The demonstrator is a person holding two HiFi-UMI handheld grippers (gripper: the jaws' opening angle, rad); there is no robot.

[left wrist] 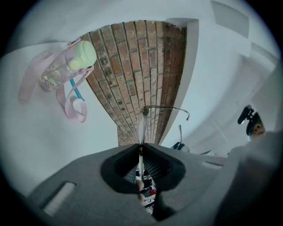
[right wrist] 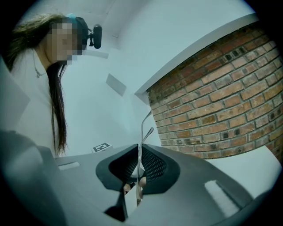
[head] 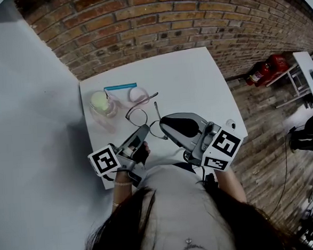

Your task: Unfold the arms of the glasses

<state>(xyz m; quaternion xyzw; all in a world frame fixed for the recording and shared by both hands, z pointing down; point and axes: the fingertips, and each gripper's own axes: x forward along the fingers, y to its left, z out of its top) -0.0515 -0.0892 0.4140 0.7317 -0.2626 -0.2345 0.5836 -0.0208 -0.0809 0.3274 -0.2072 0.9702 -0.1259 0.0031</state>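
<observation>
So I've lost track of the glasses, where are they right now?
In the head view the glasses hang between the left gripper and right gripper, both shut on them, just right of the green-lidded bottle.

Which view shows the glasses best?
Head view: the glasses show whole there, with both rims and arms. The left gripper view catches one rim edge-on plus an arm. The right gripper view shows only thin slivers of the frame.

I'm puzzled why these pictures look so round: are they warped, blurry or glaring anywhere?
Head view: wide lens bows the table edges and brick wall; light soft, even, glasses crisp. Left gripper view: round fisheye frame, black rim, no glare. Right gripper view: same fisheye; the mosaic over the face was added afterwards.
</observation>
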